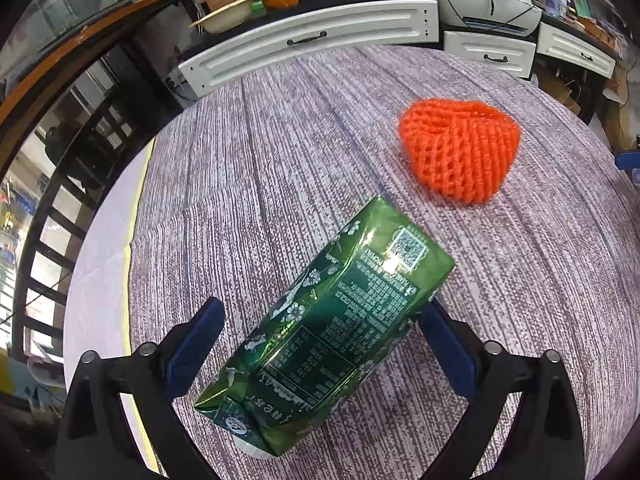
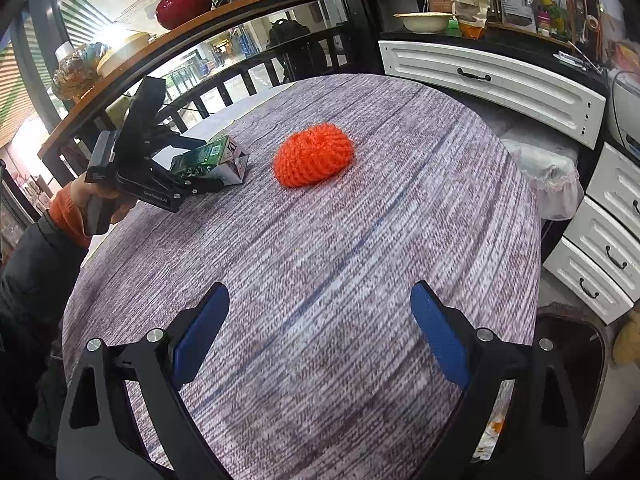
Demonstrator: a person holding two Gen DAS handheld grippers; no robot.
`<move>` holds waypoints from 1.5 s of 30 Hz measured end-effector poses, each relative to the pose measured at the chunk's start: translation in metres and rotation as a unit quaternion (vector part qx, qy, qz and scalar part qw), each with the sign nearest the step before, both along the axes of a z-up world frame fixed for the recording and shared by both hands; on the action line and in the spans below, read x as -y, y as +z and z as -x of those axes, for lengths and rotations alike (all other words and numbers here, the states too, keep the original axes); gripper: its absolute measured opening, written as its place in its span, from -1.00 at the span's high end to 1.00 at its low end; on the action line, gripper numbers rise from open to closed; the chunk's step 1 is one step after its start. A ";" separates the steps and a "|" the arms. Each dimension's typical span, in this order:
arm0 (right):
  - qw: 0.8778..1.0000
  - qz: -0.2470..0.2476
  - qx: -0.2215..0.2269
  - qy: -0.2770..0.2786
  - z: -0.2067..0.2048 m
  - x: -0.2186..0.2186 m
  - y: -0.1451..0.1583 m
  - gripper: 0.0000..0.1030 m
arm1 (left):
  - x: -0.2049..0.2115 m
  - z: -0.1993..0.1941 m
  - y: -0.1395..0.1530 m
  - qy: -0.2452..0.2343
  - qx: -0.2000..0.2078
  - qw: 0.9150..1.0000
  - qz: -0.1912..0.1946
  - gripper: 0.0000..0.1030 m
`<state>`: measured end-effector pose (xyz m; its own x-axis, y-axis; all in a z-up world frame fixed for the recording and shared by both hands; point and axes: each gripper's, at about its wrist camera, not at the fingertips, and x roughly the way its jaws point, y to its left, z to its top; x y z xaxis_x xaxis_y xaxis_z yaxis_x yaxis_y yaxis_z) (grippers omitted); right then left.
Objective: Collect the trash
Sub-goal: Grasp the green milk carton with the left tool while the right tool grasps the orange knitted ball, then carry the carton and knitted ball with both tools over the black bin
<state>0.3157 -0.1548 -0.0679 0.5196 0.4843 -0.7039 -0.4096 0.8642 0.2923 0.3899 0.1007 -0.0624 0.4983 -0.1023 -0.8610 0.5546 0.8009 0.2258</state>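
Straddling the green carton with my left gripper spread wide, I hold my right gripper open near the orange foam net.

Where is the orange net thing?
The orange net lies on the table, just right of the green carton in the right wrist view, ahead of the open right gripper.

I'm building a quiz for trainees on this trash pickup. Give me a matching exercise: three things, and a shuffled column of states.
Things:
1. green foil drink carton
2. orange foam mesh fruit net
3. right gripper

States:
A. open over bare tablecloth
B. lying between the open left gripper's fingers
C. lying alone, beyond the carton

Pairs: 1-B, 2-C, 3-A
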 end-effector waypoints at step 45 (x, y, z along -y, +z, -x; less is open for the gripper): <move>0.994 0.042 0.099 -0.030 -0.021 -0.041 0.042 0.61 | 0.020 0.073 0.032 0.179 0.080 0.958 0.209 0.05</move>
<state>0.3371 -0.1135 -0.0263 0.6779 0.3918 -0.6220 -0.3979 0.9070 0.1376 0.3172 0.0811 -0.0301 0.6884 -0.2194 -0.6913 0.2131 0.9723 -0.0964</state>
